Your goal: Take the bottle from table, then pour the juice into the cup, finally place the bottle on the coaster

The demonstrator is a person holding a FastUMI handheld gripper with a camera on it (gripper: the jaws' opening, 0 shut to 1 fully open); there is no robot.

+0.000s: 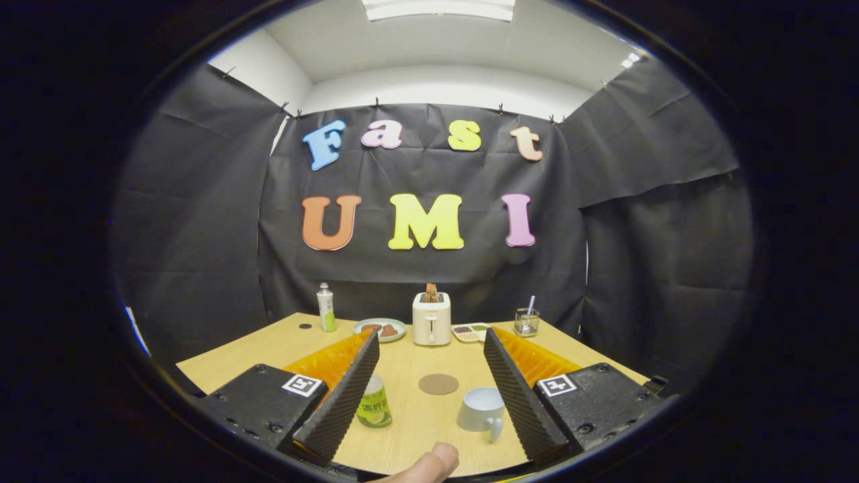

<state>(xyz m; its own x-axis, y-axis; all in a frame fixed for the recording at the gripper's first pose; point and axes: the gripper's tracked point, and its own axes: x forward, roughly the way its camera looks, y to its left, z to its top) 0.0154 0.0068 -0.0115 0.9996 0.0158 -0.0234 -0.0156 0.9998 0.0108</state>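
My gripper [431, 339] is open, its two fingers spread wide above the wooden table [268, 349]. Three things sit on the table between the fingers. A short bottle with a green label [374, 404] stands upright against the inner side of the left finger, which hides part of it. A round brown coaster [438, 384] lies flat in the middle. A pale cup [480, 409] with its handle toward me stands close to the right finger. Nothing is held between the fingers.
A person's fingertip [429, 463] shows at the near table edge. Along the far edge stand a tall white and green bottle [326, 307], a plate of food [380, 329], a toaster [431, 318] with toast, a small tray [470, 331] and a glass holder [527, 322].
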